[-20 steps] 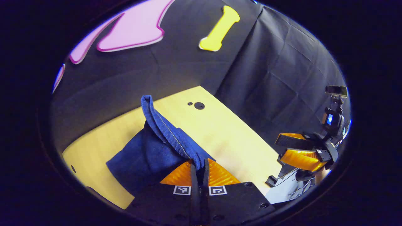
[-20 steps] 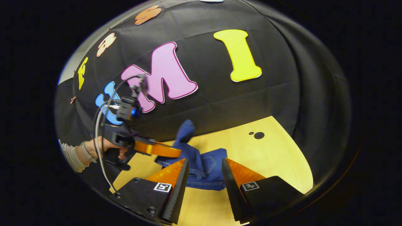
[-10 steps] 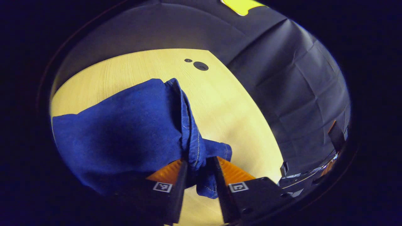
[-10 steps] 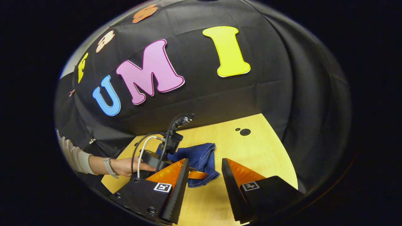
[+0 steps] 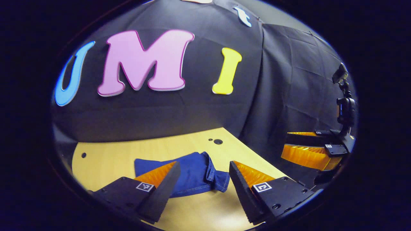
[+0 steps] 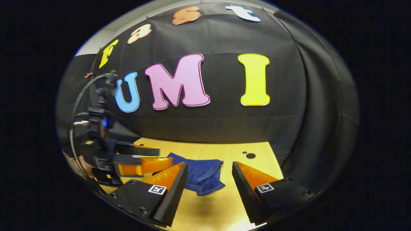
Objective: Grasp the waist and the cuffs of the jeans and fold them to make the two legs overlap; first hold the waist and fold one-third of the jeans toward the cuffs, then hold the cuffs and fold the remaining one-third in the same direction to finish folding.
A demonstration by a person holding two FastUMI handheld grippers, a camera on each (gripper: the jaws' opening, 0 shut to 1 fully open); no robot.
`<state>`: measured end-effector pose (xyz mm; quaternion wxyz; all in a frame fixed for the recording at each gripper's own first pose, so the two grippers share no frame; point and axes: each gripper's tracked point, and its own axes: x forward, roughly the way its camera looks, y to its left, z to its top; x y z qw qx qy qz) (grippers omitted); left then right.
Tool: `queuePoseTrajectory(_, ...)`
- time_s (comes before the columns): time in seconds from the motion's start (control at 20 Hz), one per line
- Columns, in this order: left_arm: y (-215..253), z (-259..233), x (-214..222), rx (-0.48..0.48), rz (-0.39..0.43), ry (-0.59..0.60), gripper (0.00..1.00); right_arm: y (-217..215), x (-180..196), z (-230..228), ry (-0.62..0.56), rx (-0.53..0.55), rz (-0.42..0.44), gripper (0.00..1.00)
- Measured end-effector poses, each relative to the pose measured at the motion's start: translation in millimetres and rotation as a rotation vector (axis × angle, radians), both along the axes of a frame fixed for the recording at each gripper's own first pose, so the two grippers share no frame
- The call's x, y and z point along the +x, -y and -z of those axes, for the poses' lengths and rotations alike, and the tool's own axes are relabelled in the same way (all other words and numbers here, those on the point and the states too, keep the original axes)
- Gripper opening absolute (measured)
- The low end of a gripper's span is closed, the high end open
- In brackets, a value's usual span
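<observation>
The blue jeans (image 5: pixel 192 171) lie folded into a compact bundle on the light wooden table (image 5: pixel 109 157), a cuff end sticking out at the near right corner. My left gripper (image 5: pixel 204 179) hangs open above and in front of the bundle, holding nothing. In the right gripper view the jeans (image 6: pixel 202 171) lie flat past my open right gripper (image 6: pixel 208 183), also holding nothing. The left gripper (image 6: pixel 160 157) shows there at the left, raised over the table. The right gripper (image 5: pixel 285 141) appears at the right edge of the left gripper view.
Two dark round holes (image 5: pixel 217 141) mark the table's far right part, and another hole (image 5: pixel 83 155) sits at its left. The black cloth wall rises close behind the table. A hand (image 6: pixel 80 165) holds the left gripper's handle.
The left gripper has let go of the jeans, opened wide and drawn back upward. The jeans now rest folded on the table. The right gripper stayed open, tilting up slightly.
</observation>
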<state>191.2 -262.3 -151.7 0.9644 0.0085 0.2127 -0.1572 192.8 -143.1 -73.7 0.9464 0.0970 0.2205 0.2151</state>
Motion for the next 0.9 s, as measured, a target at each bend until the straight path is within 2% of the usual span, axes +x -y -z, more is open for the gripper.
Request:
queuePoseTrajectory(0.15,-26,-42,-68,0.016,-0.091,0.129,0.96,2,-32,-37,0.064,-0.042,0.035,0.99)
queuePoseTrajectory(0.35,-38,-68,-125,0.017,-0.174,0.240,0.96,9,-80,-86,0.152,-0.093,0.067,0.99)
queuePoseTrajectory(0.5,-33,-84,-159,0.044,-0.167,0.297,0.95,3,-106,-112,0.213,-0.125,0.050,0.99)
queuePoseTrajectory(0.55,-34,-86,-163,0.053,-0.170,0.289,0.92,0,-114,-117,0.224,-0.126,0.039,0.99)
queuePoseTrajectory(0.6,-38,-87,-171,0.056,-0.178,0.281,0.95,-4,-118,-124,0.241,-0.125,0.029,0.98)
queuePoseTrajectory(0.65,-42,-93,-177,0.052,-0.187,0.281,0.95,-6,-122,-131,0.260,-0.131,0.020,0.96)
queuePoseTrajectory(0.9,-52,-112,-188,0.035,-0.229,0.308,0.95,-17,-131,-156,0.315,-0.120,0.004,0.96)
